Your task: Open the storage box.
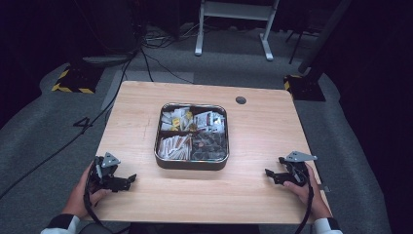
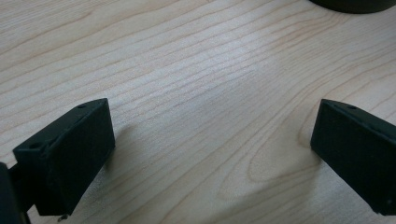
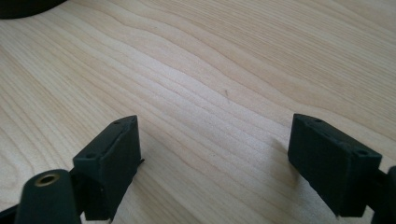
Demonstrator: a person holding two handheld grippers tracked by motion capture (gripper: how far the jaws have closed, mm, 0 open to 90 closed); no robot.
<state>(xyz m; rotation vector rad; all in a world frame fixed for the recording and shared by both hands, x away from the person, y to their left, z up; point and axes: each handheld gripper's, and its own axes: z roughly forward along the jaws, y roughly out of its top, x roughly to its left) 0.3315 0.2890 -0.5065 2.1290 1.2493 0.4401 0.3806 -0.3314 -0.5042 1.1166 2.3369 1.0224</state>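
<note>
One square metal tray (image 1: pixel 192 165), four compartments: pale packets in three, dark pieces in the near right one. It sits mid-table (image 1: pixel 263 126). Two grippers rest near the front edge, left gripper (image 1: pixel 130 180) and right gripper (image 1: pixel 269 173), well apart from the tray. Gripper views add detail: jaws spread wide over bare wood, nothing between them.

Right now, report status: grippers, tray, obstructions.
Left gripper open, right gripper open, both resting on table. Tray of packets centred, untouched. Nothing between grippers and tray.
</note>
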